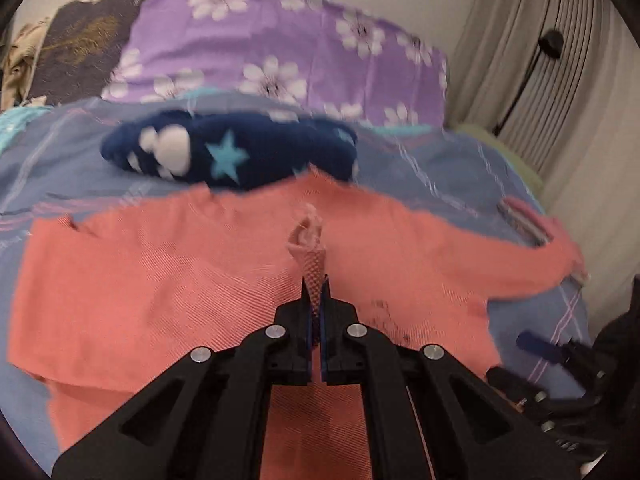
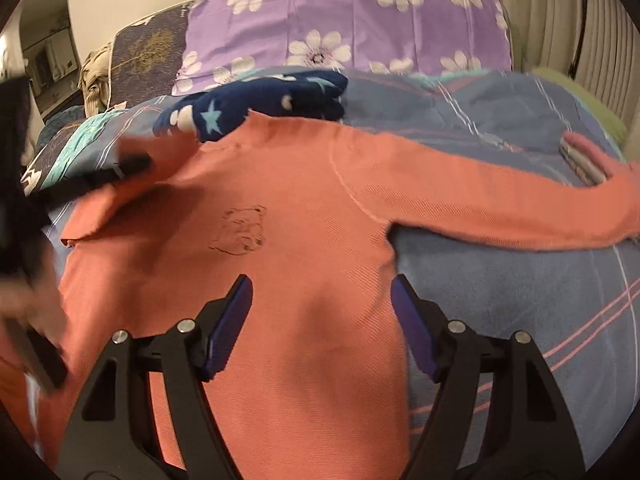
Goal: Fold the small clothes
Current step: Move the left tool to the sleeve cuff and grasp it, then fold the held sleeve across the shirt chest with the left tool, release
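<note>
garment: small salmon-pink long-sleeved knit top [image 2: 280, 280] with a faint bear outline on the chest, lying flat on the blue plaid bed cover [image 2: 520, 280], neck at the far end; right sleeve stretched out to the right, well clear of the body
other: folded navy fleece piece with stars [image 1: 232, 152] just beyond the neck, purple flowered pillow [image 2: 344, 20] behind it
left gripper [image 1: 318, 280]: clamped tight on a pinch of the pink fabric, which reads as the left sleeve end, carried over the middle of the top
right gripper [image 2: 320, 316]: jaws wide apart, nothing between the pads, hanging over the right side edge of the body near the armpit
step: looks like first sleeve fold, left sleeve being brought across the chest
next: lay the sleeve flat on the body and let go; right gripper likely needs to go out to the right cuff
risk: view is blurred, fold line hard to judge
</note>
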`<state>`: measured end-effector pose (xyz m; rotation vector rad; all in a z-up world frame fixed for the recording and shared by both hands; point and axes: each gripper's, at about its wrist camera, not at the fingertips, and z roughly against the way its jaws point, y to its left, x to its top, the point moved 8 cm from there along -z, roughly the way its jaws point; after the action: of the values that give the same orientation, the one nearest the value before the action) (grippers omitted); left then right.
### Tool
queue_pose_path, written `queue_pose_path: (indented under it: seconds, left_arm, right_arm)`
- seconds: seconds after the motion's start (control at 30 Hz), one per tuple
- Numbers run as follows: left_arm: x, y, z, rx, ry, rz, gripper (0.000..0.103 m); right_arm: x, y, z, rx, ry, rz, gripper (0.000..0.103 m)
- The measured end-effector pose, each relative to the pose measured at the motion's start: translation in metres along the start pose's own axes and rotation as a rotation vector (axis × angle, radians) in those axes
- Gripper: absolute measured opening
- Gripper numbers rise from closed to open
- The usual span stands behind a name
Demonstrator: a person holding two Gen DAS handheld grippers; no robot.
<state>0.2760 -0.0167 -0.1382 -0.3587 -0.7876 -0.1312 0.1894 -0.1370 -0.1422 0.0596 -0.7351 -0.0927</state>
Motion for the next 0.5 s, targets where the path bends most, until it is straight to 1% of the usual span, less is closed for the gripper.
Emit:
queue_pose_path:
  seconds: [0.07, 0.1, 0.13, 0.17, 0.2, 0.23, 0.27, 0.3, 0.33, 0.37, 0.4, 0.43, 0.47, 0.5]
  left_arm:
    - [-0.017, -0.003, -0.013, -0.013, 0.052, 0.007, 0.012]
    - [-0.025, -0.004, -0.013, -0.033, 0.068, 0.010, 0.019]
    - [-0.029, -0.004, -0.010, -0.044, 0.072, 0.012, 0.026]
    - [-0.033, -0.006, -0.003, -0.048, 0.071, 0.013, 0.031]
    - [-0.035, -0.004, 0.009, -0.048, 0.056, 0.013, 0.038]
    - [-0.036, -0.002, 0.015, -0.044, 0.041, 0.008, 0.040]
    - [-0.036, 0.002, 0.024, -0.029, 0.025, -0.004, 0.040]
    - [-0.038, 0.008, 0.038, 0.004, 0.005, -0.026, 0.042]
    - [-0.034, 0.017, 0.044, 0.032, -0.005, -0.037, 0.044]
    - [-0.031, 0.026, 0.049, 0.076, -0.016, -0.049, 0.046]
    - [-0.035, 0.038, 0.058, 0.133, -0.024, -0.061, 0.050]
    - [-0.038, 0.046, 0.062, 0.169, -0.025, -0.066, 0.053]
    - [-0.044, 0.061, 0.069, 0.226, -0.019, -0.068, 0.053]
    - [-0.046, 0.069, 0.072, 0.255, -0.013, -0.065, 0.053]
  right_arm:
    - [0.004, -0.002, -0.001, 0.027, 0.011, -0.008, 0.073]
    - [0.006, -0.002, -0.002, 0.043, 0.017, -0.008, 0.072]
    - [0.011, 0.000, -0.003, 0.071, 0.026, -0.005, 0.068]
    - [0.014, 0.003, -0.005, 0.097, 0.035, -0.004, 0.064]
    - [0.016, 0.006, -0.007, 0.129, 0.049, -0.009, 0.057]
    - [0.019, 0.011, -0.012, 0.177, 0.079, -0.022, 0.047]
    - [0.021, 0.016, -0.015, 0.212, 0.099, -0.030, 0.044]
    - [0.023, 0.023, -0.020, 0.261, 0.124, -0.036, 0.043]
    - [0.024, 0.031, -0.024, 0.302, 0.148, -0.033, 0.043]
    - [0.026, 0.041, -0.033, 0.344, 0.181, -0.021, 0.043]
    - [0.027, 0.049, -0.042, 0.365, 0.207, -0.015, 0.046]
    - [0.027, 0.055, -0.047, 0.368, 0.220, -0.013, 0.051]
    - [0.028, 0.061, -0.056, 0.374, 0.244, -0.012, 0.053]
    - [0.027, 0.068, -0.063, 0.386, 0.265, -0.014, 0.060]
